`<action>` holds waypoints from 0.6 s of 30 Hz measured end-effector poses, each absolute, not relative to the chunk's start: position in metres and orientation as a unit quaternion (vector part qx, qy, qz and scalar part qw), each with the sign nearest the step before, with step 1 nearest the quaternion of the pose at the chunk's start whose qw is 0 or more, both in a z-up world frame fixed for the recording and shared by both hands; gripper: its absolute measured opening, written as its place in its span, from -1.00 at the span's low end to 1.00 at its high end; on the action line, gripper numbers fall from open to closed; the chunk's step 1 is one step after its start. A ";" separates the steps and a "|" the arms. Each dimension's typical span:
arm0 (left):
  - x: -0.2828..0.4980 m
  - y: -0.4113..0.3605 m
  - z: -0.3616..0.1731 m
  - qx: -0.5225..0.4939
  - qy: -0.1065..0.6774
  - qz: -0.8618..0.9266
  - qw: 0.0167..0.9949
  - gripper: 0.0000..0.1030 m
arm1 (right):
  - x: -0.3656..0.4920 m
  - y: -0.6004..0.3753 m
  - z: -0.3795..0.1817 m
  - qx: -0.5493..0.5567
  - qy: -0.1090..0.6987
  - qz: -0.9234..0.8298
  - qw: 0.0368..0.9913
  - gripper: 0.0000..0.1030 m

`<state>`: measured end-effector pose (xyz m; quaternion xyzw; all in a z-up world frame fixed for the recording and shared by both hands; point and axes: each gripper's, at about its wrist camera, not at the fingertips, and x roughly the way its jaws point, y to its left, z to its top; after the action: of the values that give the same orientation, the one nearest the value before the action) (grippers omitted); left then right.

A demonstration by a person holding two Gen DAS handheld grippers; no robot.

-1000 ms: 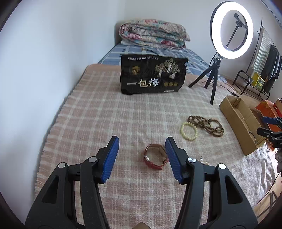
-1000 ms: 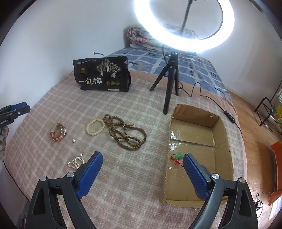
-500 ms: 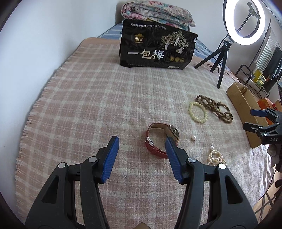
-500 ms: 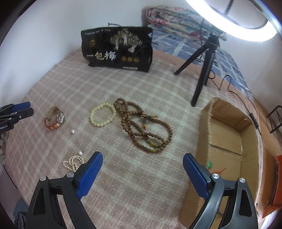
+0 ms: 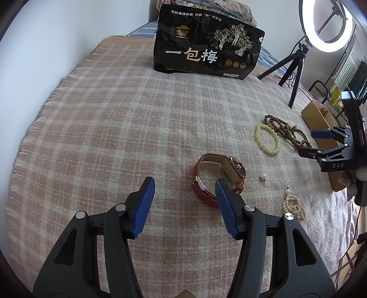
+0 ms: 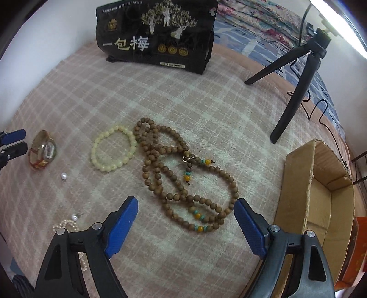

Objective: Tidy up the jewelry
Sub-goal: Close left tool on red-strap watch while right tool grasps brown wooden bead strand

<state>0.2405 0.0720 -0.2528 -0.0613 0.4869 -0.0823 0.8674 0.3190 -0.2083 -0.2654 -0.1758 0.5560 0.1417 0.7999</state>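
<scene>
A red-strap watch [image 5: 215, 178] lies on the plaid blanket just ahead of my open left gripper [image 5: 184, 201], near its right finger; it also shows in the right wrist view [image 6: 42, 150]. My open right gripper [image 6: 185, 224] hovers over a long brown bead necklace [image 6: 181, 176], also seen from the left [image 5: 286, 130]. A cream bead bracelet [image 6: 112, 149] lies left of it. A loose pearl [image 6: 63, 176] and a small pearl bracelet [image 5: 293, 205] lie nearby. A cardboard box [image 6: 318, 204] stands to the right.
A black snack bag [image 5: 206, 45] stands at the back of the blanket [image 5: 114, 114]. A ring-light tripod [image 6: 296, 87] with a cable stands behind the box. A wall runs along the left. Folded bedding [image 6: 257, 16] lies beyond.
Both grippers have moved forward and lower. The watch is now close to the left gripper's right finger, and the brown necklace lies between the right gripper's fingers.
</scene>
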 end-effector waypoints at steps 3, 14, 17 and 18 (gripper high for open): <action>0.243 0.070 -0.257 -0.062 0.490 -0.087 0.865 0.09 | 0.327 -0.203 -0.271 -0.193 0.551 0.133 0.801 0.70; 0.253 0.065 -0.274 -0.067 0.500 -0.100 0.858 0.09 | 0.367 -0.197 -0.288 -0.188 0.568 0.140 0.789 0.79; 0.255 0.067 -0.275 -0.076 0.501 -0.101 0.856 0.09 | 0.373 -0.203 -0.293 -0.163 0.579 0.148 0.785 0.82; 0.256 0.067 -0.275 -0.078 0.500 -0.102 0.856 0.09 | 0.375 -0.206 -0.294 -0.151 0.583 0.152 0.784 0.81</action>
<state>0.2556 0.0668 -0.2752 -0.0778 0.5003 -0.1021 0.8563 0.3745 -0.2062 -0.2939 -0.1507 0.5828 0.1516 0.7840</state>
